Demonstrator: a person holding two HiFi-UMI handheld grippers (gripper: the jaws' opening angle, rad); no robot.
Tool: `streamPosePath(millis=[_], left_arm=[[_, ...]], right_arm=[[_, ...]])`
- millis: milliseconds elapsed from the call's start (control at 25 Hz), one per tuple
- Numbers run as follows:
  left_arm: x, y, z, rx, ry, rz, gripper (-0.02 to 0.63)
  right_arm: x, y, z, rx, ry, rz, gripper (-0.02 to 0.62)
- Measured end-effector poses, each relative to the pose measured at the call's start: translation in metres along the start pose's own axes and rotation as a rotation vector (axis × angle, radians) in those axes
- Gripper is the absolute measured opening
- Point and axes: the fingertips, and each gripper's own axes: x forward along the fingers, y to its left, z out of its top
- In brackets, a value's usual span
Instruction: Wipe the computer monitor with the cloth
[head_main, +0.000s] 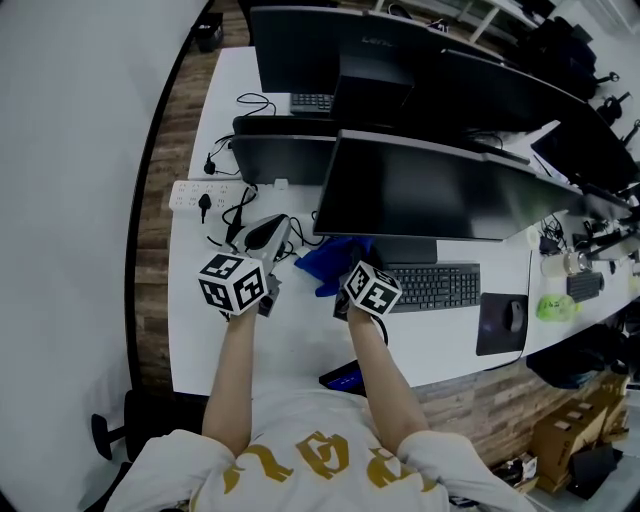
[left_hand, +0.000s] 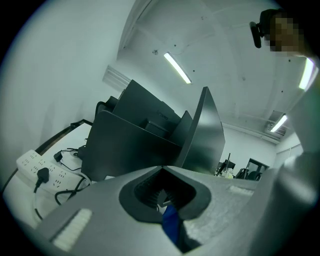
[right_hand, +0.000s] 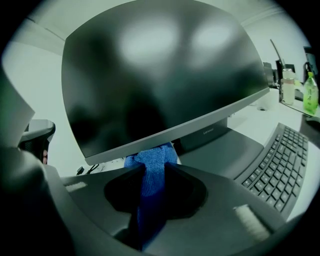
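Left tongs (left_hand: 163, 194) and right tongs (right_hand: 152, 169) both pinch the blue cloth (right_hand: 149, 192) below the monitor (right_hand: 160, 75). Snagging its edge could tug the cloth loose.

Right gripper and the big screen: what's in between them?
The blue cloth. In the right gripper view, the right gripper pinches it, and it bunches up just below the monitor's bottom edge.
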Motion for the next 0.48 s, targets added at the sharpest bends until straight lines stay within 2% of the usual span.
streamPosePath(millis=[480], left_arm=[[0.029, -0.034, -0.014, 0.012, 0.032, 0.005, 0.000]], right_arm=[[-0.003, -0.054, 0.020, 0.026, -0.009, -0.019, 0.109]])
